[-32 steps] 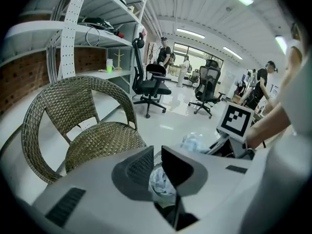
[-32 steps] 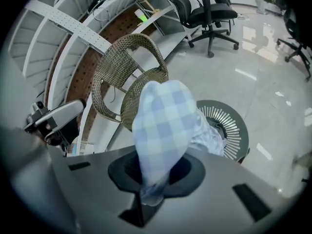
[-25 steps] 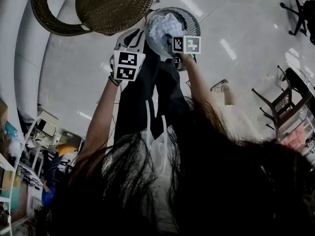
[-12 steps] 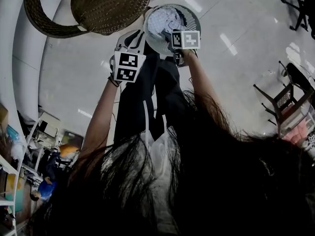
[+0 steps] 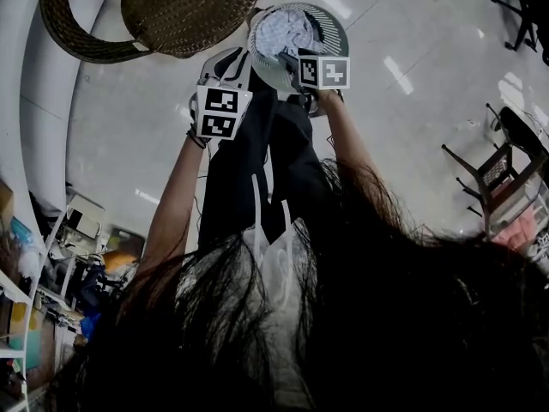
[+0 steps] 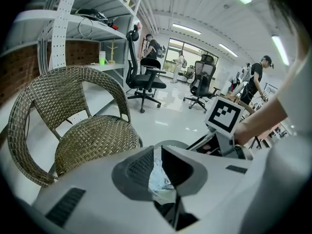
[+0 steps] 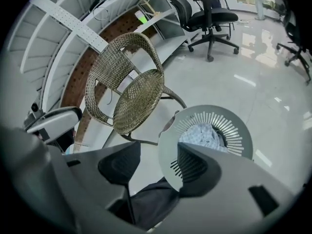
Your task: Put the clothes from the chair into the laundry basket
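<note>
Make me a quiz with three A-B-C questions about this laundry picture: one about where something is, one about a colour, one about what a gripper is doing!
1. Where is the light cloth? A on the chair; B in the laundry basket; C on the floor.
2. What colour is the laundry basket? A red; B pale grey; C green.
3. How is the right gripper? A open, empty; B shut on a sock; C shut on the chair.
B: it lies inside the rim. B: its slatted wall is pale grey. A: its jaws have just been opening, nothing between them.
</note>
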### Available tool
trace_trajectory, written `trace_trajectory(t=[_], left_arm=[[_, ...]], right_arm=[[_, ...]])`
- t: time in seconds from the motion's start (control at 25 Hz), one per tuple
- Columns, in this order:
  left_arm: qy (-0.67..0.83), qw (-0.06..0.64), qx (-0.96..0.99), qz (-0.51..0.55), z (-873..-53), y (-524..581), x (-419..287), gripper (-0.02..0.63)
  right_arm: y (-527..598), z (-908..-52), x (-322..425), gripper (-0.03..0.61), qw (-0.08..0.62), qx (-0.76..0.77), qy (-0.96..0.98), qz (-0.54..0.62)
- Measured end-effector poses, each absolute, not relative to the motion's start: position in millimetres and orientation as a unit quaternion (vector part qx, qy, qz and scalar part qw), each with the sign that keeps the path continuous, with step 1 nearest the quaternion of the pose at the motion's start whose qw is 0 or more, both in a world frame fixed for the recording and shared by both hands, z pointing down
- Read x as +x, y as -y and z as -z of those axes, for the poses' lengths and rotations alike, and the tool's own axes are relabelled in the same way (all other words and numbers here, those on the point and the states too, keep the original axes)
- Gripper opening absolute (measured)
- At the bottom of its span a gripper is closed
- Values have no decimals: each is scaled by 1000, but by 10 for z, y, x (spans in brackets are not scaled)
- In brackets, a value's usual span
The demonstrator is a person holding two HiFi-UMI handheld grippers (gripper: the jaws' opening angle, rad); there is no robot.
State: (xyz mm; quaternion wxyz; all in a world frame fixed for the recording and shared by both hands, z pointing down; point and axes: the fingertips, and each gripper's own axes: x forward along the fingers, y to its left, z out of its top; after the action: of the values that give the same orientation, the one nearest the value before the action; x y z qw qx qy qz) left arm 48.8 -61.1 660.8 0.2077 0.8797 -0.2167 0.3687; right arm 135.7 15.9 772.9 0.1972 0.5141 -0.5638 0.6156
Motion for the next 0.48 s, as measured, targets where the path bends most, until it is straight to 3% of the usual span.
trace_trajectory(t=[0.48], left_arm=[[231, 202, 887, -346, -6316, 605, 573, 61]], right_arm=[[6, -7034, 1505, 238, 128, 557, 605, -555]])
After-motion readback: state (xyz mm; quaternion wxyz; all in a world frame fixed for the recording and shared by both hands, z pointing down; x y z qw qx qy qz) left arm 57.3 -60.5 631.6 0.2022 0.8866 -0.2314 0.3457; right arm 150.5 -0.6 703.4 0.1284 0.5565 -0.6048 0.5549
